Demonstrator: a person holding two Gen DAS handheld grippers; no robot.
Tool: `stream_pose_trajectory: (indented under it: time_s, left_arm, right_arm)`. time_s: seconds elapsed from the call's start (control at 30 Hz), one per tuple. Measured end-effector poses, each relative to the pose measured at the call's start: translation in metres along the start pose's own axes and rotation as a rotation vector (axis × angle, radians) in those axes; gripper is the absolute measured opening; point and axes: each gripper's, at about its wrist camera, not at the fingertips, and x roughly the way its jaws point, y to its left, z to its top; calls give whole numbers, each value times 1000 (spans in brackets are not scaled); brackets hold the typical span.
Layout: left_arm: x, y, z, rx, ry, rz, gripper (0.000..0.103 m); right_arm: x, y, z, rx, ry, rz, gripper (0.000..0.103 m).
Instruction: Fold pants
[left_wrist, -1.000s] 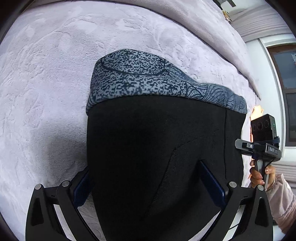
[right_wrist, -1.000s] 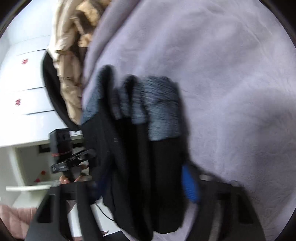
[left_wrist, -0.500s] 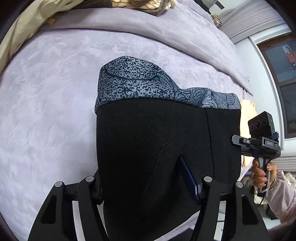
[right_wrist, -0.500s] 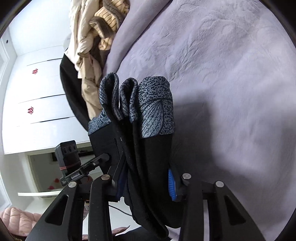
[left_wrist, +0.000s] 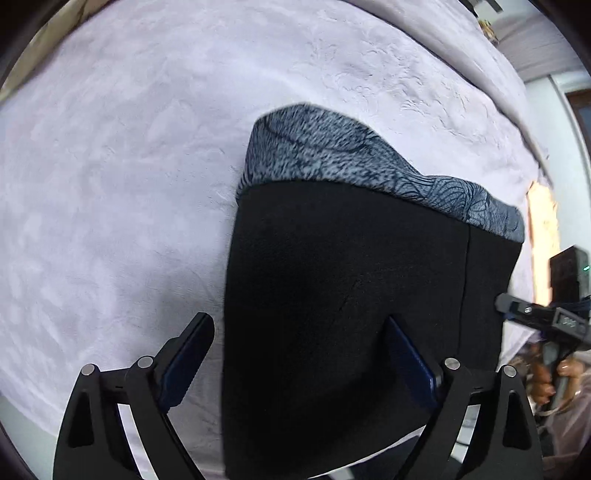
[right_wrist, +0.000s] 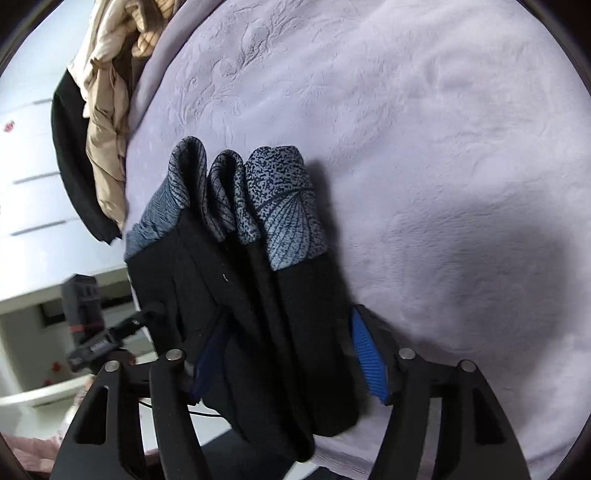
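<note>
The folded pants (left_wrist: 351, 295) are lying on the lilac bedspread (left_wrist: 129, 184) of the bed, near its edge, black cloth topped by a blue-grey patterned band (left_wrist: 369, 166). No containers are being shown.

The left tongs (left_wrist: 295, 362) are being pointed steeply down over the pants; the jaws are opening, the left pad (left_wrist: 188, 362) is standing clear on the bedspread beside the bundle, and the right pad (left_wrist: 410, 365) is lying against the black cloth without any pinch. The right tongs (right_wrist: 291, 358) are being angled down over the same bundle, where 3 folded layers are being seen edge-on; their jaws are opening too, with the pants between them and the bright blue pad (right_wrist: 369, 362) just off the cloth. Both pairs are released.

Compared with half a second earlier, both pairs of jaws are being shown wider apart. Beige clothing (right_wrist: 107, 122) is piled at the far edge of the bed.
</note>
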Motion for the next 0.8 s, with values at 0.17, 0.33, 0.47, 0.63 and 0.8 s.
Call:
stream_pose_trajectory:
  time_s: [0.17,0.33,0.47,0.63,0.8]
  left_arm:
    - [-35,-21,1,60,-79,146,94]
    - [-53,-45,-5,53,-143,187,95]
    - [-56,-54,-15,59,-131,180,95]
    - [-63,-71,-31,70,-146,194,95]
    - [-68,-72,-42,37,-167,201,95]
  right_arm:
    - [-24,20,-5,-95,-13,-169,69]
    - [-46,34,-15,-110,-67,-149,47]
    - [-44,70,-24,-245,-65,-145,39]
    - [-31,94,-38,-332,-12,-127,40]
    - [-25,94,-38,-323,11,-115,40]
